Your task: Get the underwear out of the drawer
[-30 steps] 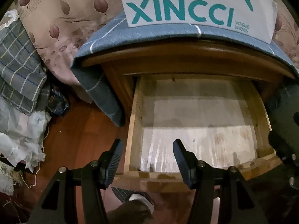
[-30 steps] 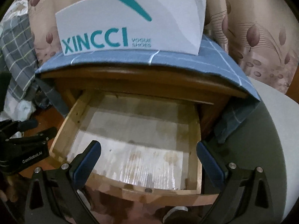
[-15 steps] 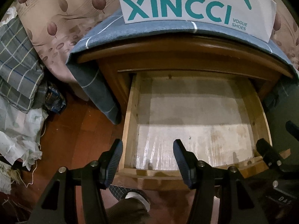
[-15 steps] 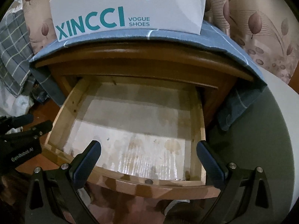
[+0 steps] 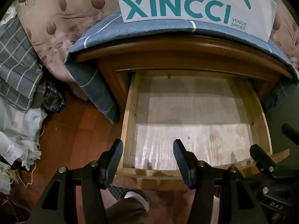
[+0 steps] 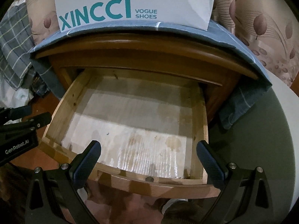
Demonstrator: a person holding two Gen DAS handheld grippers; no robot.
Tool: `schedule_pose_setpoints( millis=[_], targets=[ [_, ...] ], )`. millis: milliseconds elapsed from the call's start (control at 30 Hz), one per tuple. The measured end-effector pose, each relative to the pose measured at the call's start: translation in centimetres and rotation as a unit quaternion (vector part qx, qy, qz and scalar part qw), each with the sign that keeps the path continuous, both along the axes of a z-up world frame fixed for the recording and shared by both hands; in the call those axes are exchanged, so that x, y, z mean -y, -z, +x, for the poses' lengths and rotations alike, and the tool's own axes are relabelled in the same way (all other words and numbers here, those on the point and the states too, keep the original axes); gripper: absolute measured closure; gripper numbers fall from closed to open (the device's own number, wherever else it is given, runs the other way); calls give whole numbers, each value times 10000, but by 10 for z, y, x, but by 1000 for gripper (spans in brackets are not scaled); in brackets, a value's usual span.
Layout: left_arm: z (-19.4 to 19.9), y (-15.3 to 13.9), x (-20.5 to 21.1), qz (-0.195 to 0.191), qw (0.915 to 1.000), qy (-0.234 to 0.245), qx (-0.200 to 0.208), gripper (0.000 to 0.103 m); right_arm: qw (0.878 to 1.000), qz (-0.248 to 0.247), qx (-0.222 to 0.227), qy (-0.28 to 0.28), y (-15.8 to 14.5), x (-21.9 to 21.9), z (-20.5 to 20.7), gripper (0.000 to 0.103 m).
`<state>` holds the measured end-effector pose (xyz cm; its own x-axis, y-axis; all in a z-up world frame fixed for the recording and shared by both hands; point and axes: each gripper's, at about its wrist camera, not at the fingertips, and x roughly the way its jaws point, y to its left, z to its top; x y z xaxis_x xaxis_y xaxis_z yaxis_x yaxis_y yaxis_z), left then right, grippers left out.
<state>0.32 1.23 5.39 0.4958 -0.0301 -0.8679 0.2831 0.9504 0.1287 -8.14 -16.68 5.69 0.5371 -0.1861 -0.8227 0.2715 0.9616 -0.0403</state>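
Observation:
The wooden drawer (image 5: 129, 130) of a nightstand stands pulled out; it also shows in the right wrist view (image 6: 200, 123). Its pale stained bottom is bare and no underwear shows in either view. My left gripper (image 5: 147, 158) is open and empty above the drawer's front left corner. My right gripper (image 6: 149, 160) is open wide and empty above the drawer's front edge. The right gripper's fingers (image 5: 261, 155) show at the right edge of the left wrist view. The left gripper's fingers (image 6: 37, 119) show at the left edge of the right wrist view.
A white XINCCI shoe box (image 5: 186, 1) sits on a blue checked cloth (image 5: 104, 35) over the nightstand top. Plaid bedding (image 5: 16, 71) and crumpled plastic (image 5: 16, 140) lie left on the wooden floor. A grey-white round surface (image 6: 261, 130) is at the right.
Both grippers have moved closer to the nightstand and over the drawer's front. Both stay open and empty.

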Motion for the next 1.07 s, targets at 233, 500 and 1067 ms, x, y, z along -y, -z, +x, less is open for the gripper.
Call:
schedule_pose_setpoints(
  millis=[233,500,1067],
  targets=[
    [-2,1,2,32,10000,29,-4,46,10000,-2,-43,-14,2,0,1,2],
    [-3,3,4,101,9999,83,4,46,10000,-1,-56,-16,2,0,1,2],
    [-4,2,8,101,9998,162,7,46,10000,-11,-77,-40,4,-2,-1,2]
  ],
)
